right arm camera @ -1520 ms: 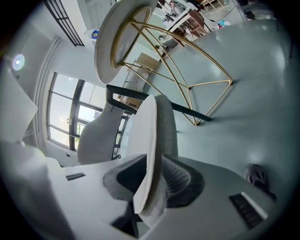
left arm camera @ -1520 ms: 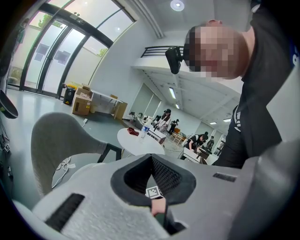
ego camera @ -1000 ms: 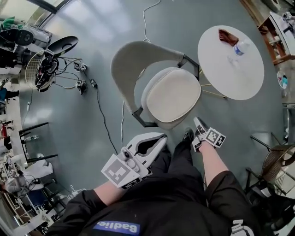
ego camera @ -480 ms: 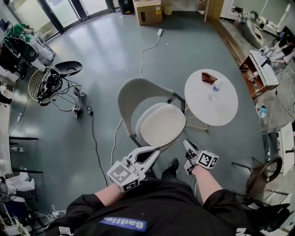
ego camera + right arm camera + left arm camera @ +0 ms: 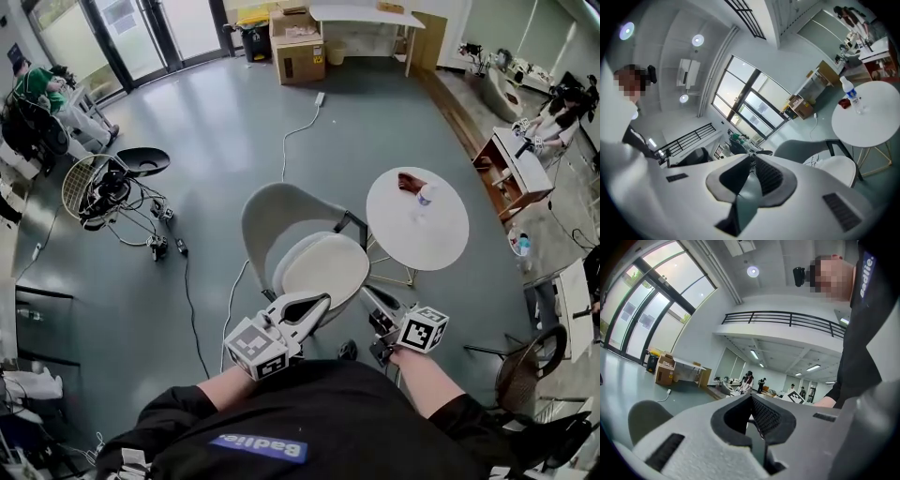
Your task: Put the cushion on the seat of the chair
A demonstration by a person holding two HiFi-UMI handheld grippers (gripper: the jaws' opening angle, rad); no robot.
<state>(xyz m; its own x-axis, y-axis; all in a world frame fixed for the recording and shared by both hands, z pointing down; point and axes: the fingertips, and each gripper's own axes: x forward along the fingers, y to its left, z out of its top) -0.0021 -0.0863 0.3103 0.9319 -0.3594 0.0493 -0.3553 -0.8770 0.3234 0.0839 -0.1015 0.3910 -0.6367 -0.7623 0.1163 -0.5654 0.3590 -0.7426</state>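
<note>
A pale cream cushion [image 5: 325, 267] lies flat on the seat of the beige shell chair [image 5: 277, 211], just ahead of me. My left gripper [image 5: 319, 301] hovers near the seat's front edge, shut and empty. My right gripper [image 5: 367, 293] hangs to the right of the seat's front corner, also shut with nothing in it. In the right gripper view the cushion [image 5: 837, 169] and chair back [image 5: 800, 148] show beyond the gripper [image 5: 751, 159]. The left gripper view has the gripper [image 5: 751, 395] pointing up into the hall, with the chair back [image 5: 643, 416] at lower left.
A round white table [image 5: 441, 239] stands right of the chair with a water bottle [image 5: 424, 197] and a brown item [image 5: 406, 181]. Cables [image 5: 187, 281] and a wire-basket stand [image 5: 92, 185] lie on the floor at left. A wicker chair [image 5: 528, 364] is at lower right.
The view has lifted and pulled back from the chair. Both grippers have risen and stay close to the person's body. The cushion stays on the seat.
</note>
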